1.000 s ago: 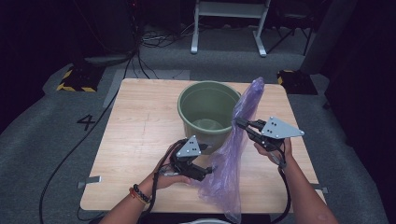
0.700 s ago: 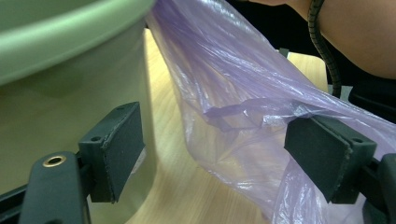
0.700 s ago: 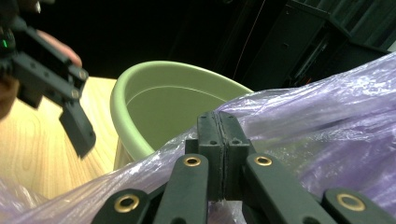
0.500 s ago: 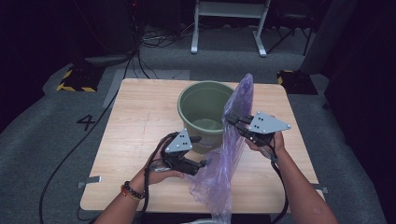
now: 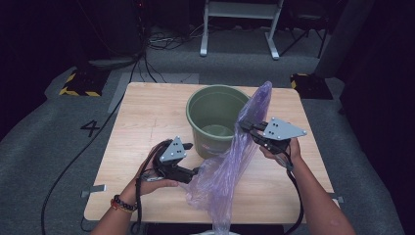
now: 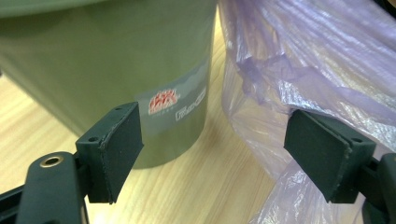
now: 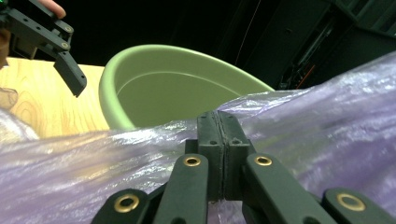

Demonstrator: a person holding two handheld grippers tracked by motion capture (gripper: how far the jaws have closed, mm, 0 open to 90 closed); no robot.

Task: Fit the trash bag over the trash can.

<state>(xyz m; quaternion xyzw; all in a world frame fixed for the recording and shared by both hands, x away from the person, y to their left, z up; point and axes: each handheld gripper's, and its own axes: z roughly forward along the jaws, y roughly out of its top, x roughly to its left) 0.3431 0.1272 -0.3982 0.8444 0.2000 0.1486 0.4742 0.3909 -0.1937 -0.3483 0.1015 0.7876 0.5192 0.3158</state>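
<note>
The right tongs (image 5: pixel 246 124) are clamped on the upper edge of the purple plastic bag (image 5: pixel 230 166), holding the film raised beside the rim of the green bucket (image 5: pixel 215 115); in the right gripper view the two jaws stand pressed together with the film pinched between them, and the bucket mouth lies directly ahead of them. This hold probably keeps one side of the bag opening up so that it can be drawn over the bucket. The left tongs (image 5: pixel 195 172) stand apart, gripping nothing, low over the tabletop (image 5: pixel 142 122). In the left gripper view the bag folds lie at the right jaw, and the bucket wall with its printed label (image 6: pixel 176 102) stands ahead of the left jaw; this placement suits taking a second hold on the film. The bag's opening cannot be located among the folds, its lower end is cut off at the near tabletop edge, and the label text is too blurred to read.
</note>
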